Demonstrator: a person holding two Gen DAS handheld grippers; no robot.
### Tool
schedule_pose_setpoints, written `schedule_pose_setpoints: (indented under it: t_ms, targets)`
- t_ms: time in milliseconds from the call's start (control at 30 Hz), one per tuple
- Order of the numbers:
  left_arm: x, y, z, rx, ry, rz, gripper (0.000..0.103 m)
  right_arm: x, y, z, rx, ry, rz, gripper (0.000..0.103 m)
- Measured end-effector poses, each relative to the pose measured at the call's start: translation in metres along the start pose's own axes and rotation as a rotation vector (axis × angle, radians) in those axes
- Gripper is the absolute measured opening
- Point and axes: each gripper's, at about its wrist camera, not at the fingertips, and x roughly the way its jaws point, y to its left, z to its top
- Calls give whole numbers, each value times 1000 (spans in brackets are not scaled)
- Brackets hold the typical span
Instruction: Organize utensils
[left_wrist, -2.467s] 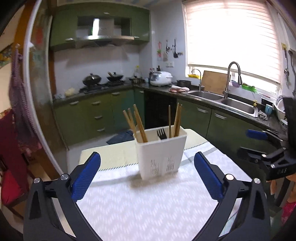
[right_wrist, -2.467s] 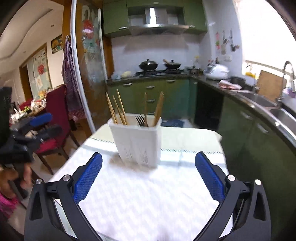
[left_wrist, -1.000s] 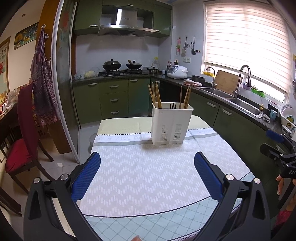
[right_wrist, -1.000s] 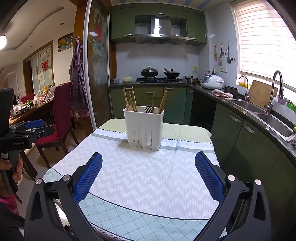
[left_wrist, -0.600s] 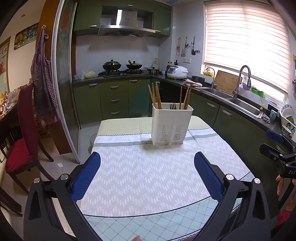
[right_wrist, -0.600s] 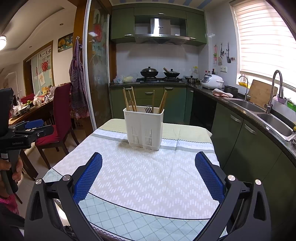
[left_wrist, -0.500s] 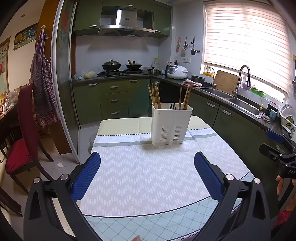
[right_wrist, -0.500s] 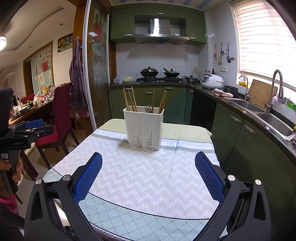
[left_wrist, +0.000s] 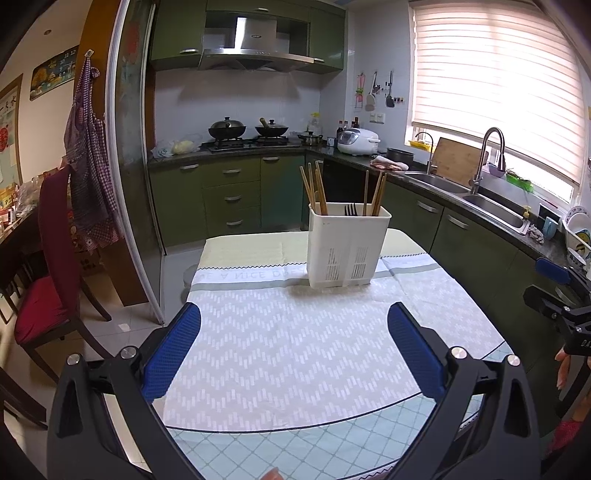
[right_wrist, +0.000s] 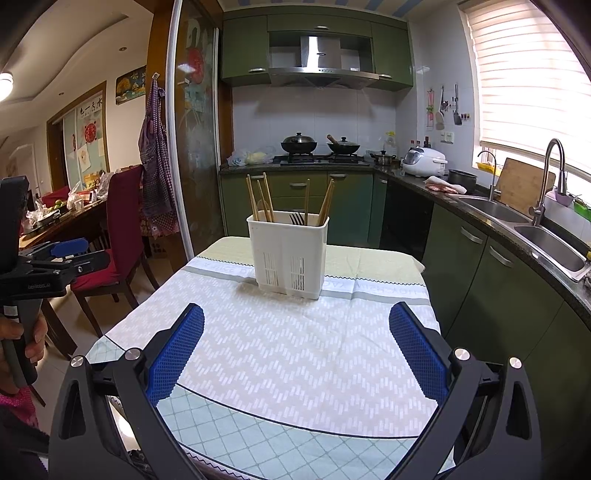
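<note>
A white slotted utensil holder stands upright on the far half of the table. Wooden chopsticks lean in its left compartment, a dark fork sits in the middle, and more chopsticks stand at the right. My left gripper hangs open over the table's near edge, well short of the holder, with nothing between its blue pads. My right gripper is likewise open and empty over the near right side.
A white patterned cloth covers the table. A red-cushioned chair stands at the left. Green cabinets, a sink and a stove run along the back and right. A hand holds the other gripper's handle.
Both grippers have pulled back from close to the holder to the table's near edge, still open and empty. Over the last second nothing has moved.
</note>
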Motion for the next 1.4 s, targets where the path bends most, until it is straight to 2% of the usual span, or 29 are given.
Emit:
schedule_pose_setpoints:
  t_ms: [333,733,1400]
  targets:
    - [1,0,0,2,-3,40,96,0,1,0,-3,-3,-1,99]
    - [1,2,3,-3,10,20,96,1,3,1,-4,-2,0,99]
    - [5,0,3,9,25,36,97,4,2,2,-7,3,1,99]
